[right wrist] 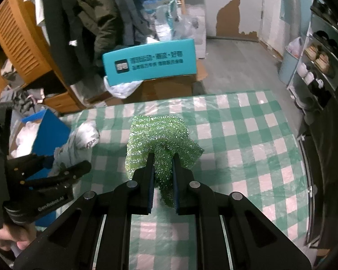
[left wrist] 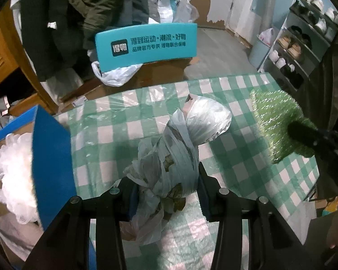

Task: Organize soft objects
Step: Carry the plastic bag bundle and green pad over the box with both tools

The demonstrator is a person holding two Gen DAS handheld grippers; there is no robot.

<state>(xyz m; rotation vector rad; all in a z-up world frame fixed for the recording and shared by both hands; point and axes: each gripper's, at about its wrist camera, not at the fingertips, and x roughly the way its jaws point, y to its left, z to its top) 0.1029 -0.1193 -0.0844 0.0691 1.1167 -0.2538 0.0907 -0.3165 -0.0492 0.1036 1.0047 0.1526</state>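
Left tongs [left wrist: 166, 193] clamped on taped plastic-bag bundle [left wrist: 182, 144]; right tongs [right wrist: 163, 171] pinching glittery green scouring cloth [right wrist: 162, 139]. Lift clear, probably toward blue cardboard box [left wrist: 49, 157].

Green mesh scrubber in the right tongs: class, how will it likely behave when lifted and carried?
The green mesh scrubber probably flops: it folds and droops around the right tongs, which pinch it narrow. It looks light for its size, being open sparkly netting. It seems unlikely to slip, since its rough weave bunches between the pads.
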